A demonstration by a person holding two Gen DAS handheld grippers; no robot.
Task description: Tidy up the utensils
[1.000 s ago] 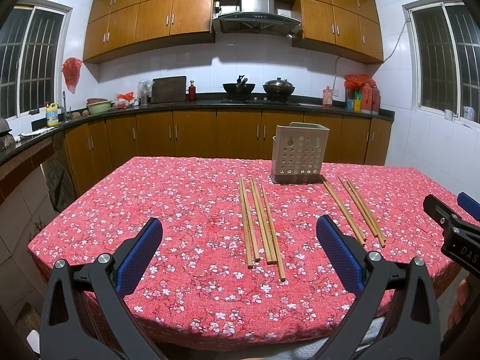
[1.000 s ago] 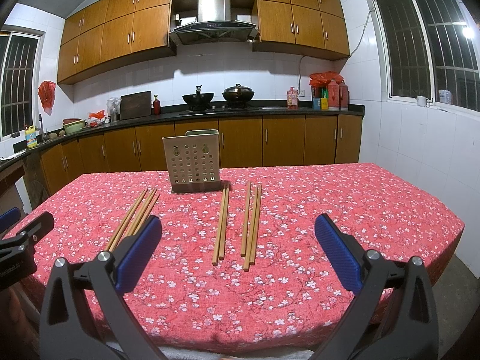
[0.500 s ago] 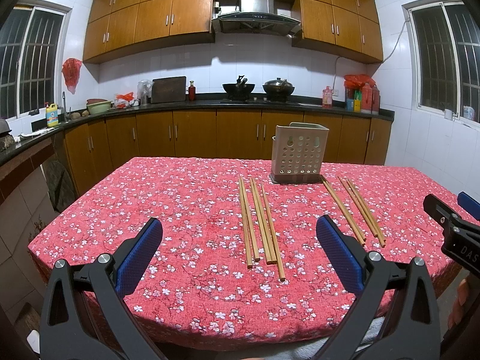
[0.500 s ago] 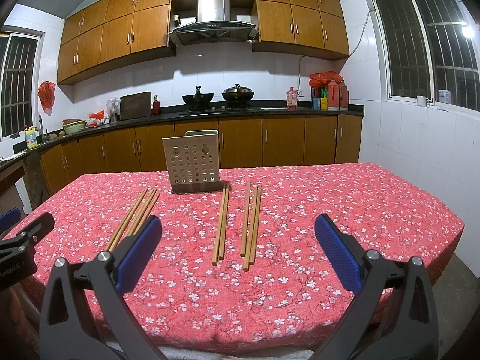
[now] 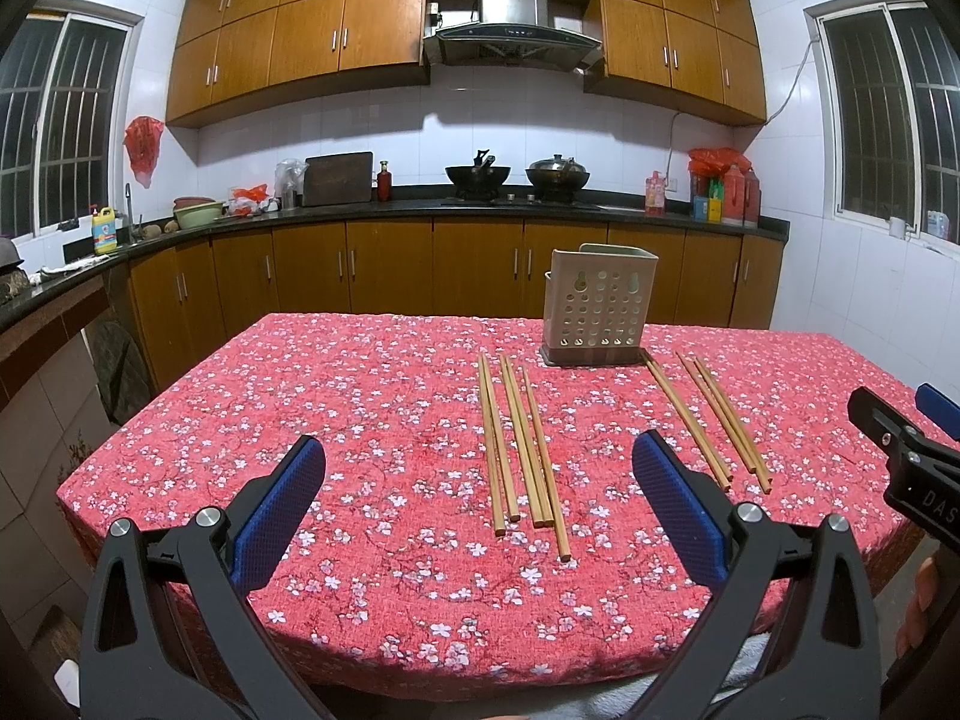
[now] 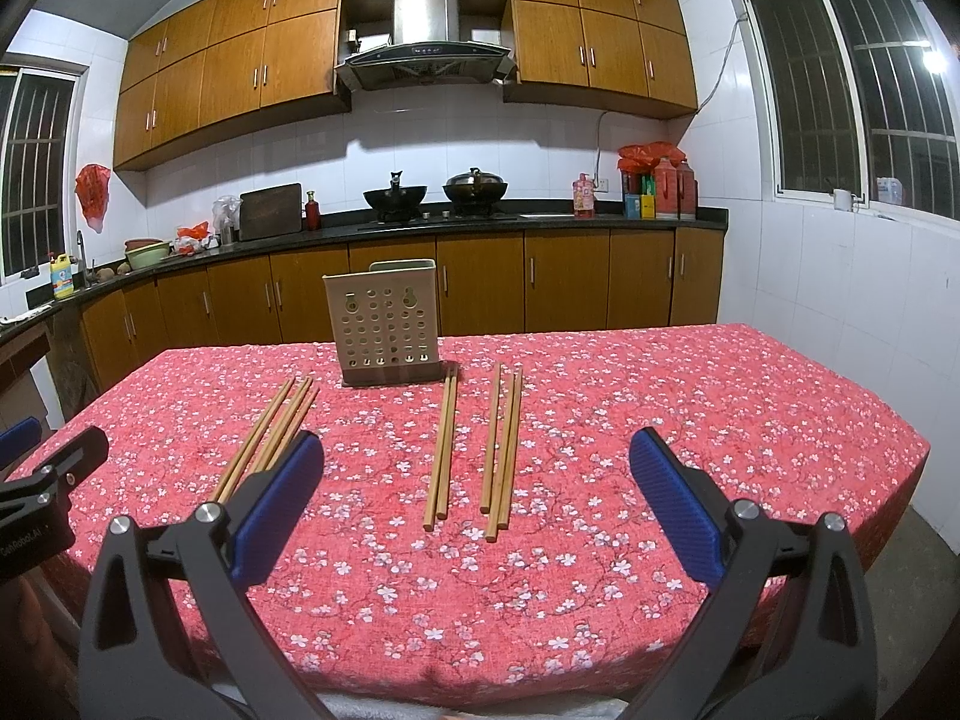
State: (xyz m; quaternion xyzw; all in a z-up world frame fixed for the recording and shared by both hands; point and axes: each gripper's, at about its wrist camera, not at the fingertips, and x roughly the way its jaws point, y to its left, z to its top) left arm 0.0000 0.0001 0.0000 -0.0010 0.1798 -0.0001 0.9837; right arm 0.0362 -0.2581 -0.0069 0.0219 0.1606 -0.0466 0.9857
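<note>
Nothing has moved since the earlier frames: both grippers and all the chopsticks stay where they were. On the table with the red flowered cloth (image 5: 360, 396) stands a beige perforated utensil holder (image 5: 597, 312), upright, near the far edge. Wooden chopsticks lie flat on the cloth in front of it, pointing roughly from the holder toward the cameras. In the left wrist view one group of chopsticks (image 5: 522, 444) lies left of the holder, and a second group (image 5: 708, 420) lies to the right, starting just beside the holder's base. In the right wrist view the right-hand group appears as a pair (image 6: 443, 444) and three more sticks (image 6: 504, 450), near each other but apart. No other thing lies between the grippers and the sticks.

Behind the table runs a dark counter with brown cabinets, two woks (image 6: 438, 189) on the stove and a range hood (image 6: 426, 54) above.

The left gripper (image 5: 480, 510) hovers over the near edge of the table, level, its blue pads (image 5: 279, 510) wide apart and holding nothing. The right gripper (image 6: 477, 504) hovers the same way, its fingers also spread and empty; its tip is seen at the right border of the left view. Part of a hand (image 5: 921, 606) shows under it there.
</note>
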